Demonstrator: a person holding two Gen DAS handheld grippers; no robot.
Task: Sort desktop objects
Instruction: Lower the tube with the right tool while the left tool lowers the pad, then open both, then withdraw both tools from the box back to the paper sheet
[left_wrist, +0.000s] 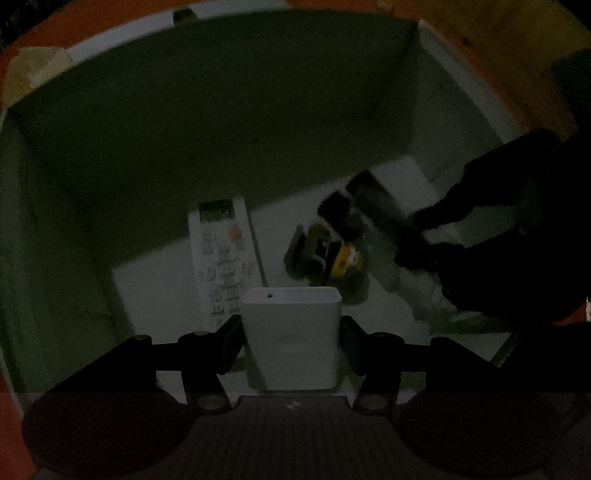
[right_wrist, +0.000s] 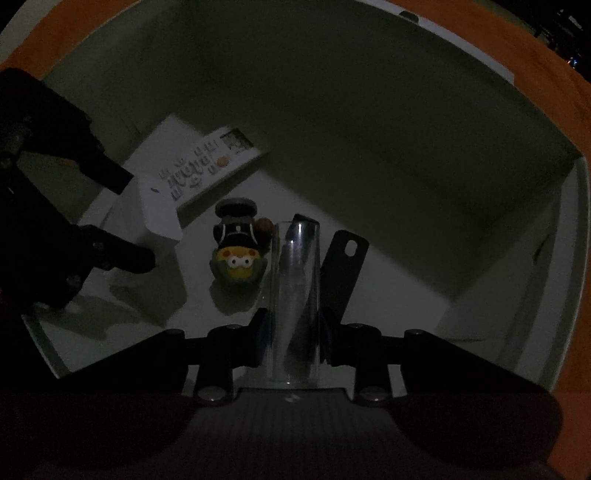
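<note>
Inside the deep white plastic bin (left_wrist: 461, 85), the left gripper (left_wrist: 291, 341) is clamping a stiff, smooth white rectangular power adapter (left_wrist: 291, 332) across its flat sides. At three o'clock of it, the right gripper (right_wrist: 291, 341) is squeezing a clear, probably slippery plastic tube (right_wrist: 293, 295) near its base.

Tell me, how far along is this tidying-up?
Partly done, it seems. A remote control and a small toy figure already lie inside the white box. In hand: the left gripper holds a white adapter block, the right gripper a clear tube, both down in the box, not yet released. Anything outside isn't visible.
</note>
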